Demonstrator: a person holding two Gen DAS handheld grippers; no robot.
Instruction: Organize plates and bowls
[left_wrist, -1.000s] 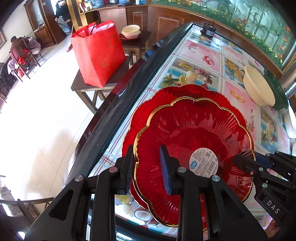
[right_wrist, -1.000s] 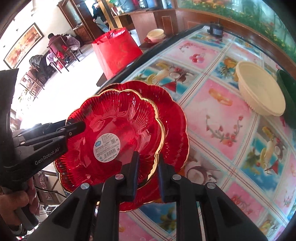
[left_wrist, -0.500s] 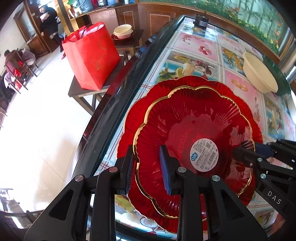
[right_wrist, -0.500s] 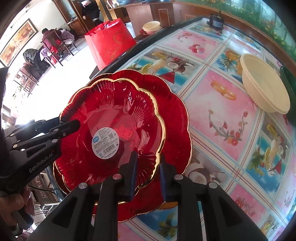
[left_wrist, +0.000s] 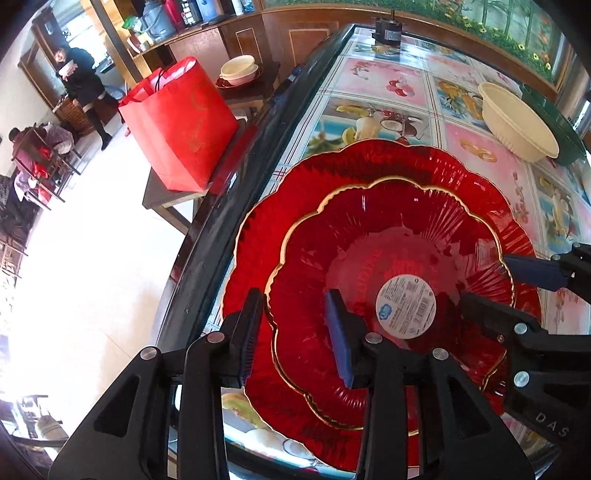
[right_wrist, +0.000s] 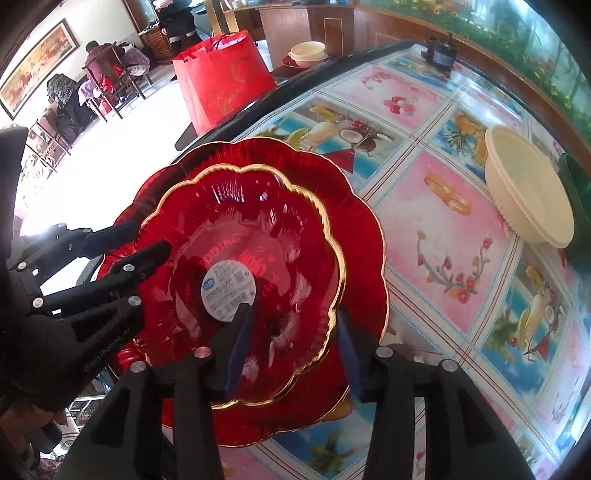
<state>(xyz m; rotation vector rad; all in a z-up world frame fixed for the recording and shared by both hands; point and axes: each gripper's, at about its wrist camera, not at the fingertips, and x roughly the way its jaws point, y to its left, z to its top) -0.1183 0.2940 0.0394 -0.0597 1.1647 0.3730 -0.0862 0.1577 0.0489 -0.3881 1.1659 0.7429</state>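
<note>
Release under way: left gripper (left_wrist: 295, 332) and right gripper (right_wrist: 291, 347) straddled the smaller red plate (right_wrist: 243, 236), jaws opening off its rim, apparently nested on the larger red plate (right_wrist: 365, 236) for stacking.

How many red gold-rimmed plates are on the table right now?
2, stacked near the table's edge: the smaller red plate sits in the larger red plate. Any further plate beneath them would be hidden.
</note>
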